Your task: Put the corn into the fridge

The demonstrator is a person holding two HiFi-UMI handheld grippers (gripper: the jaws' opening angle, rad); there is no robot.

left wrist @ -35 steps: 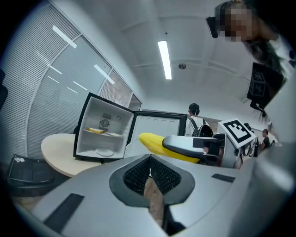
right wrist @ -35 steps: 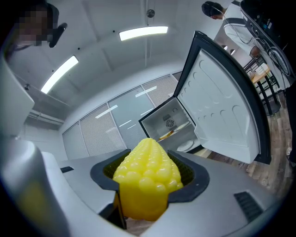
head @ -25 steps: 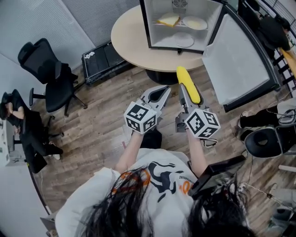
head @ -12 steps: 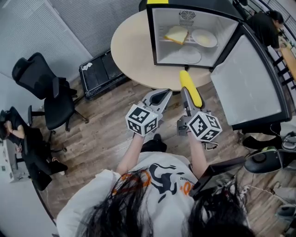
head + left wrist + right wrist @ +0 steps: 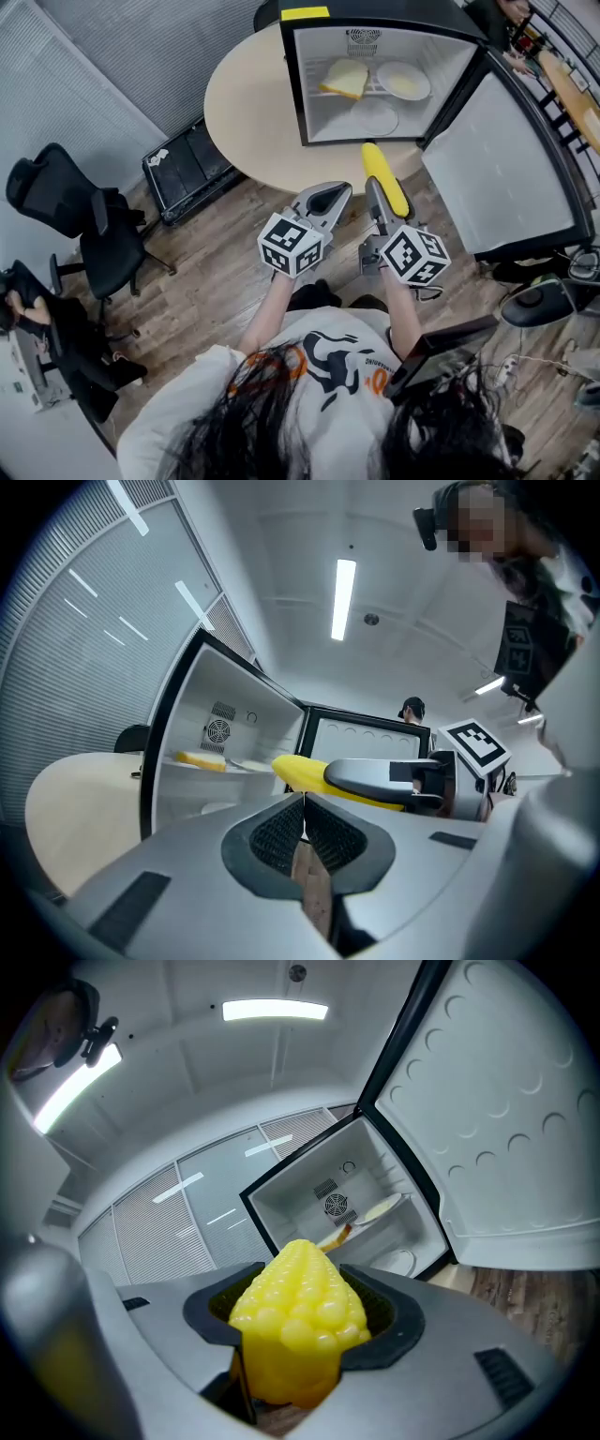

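Note:
My right gripper (image 5: 382, 192) is shut on a yellow corn cob (image 5: 383, 178), which points toward the open mini fridge (image 5: 375, 70) standing on the round table (image 5: 248, 103). From the right gripper view the corn (image 5: 298, 1327) fills the space between the jaws, with the fridge (image 5: 342, 1199) ahead. The fridge's door (image 5: 492, 178) hangs open to the right. My left gripper (image 5: 323, 200) is shut and empty, just left of the corn; its closed jaws (image 5: 302, 825) show with the corn (image 5: 309, 772) beside them.
Inside the fridge a sandwich (image 5: 344, 79) and a plate (image 5: 405, 80) rest on the shelf, another plate (image 5: 374, 116) below. A black office chair (image 5: 75, 225) and a black case (image 5: 187, 169) stand on the wood floor at left. Cables and gear lie at right.
The fridge and table have shifted left and nearer in the head view as the person stepped closer. Both grippers hold nearly the same pose, corn still gripped.

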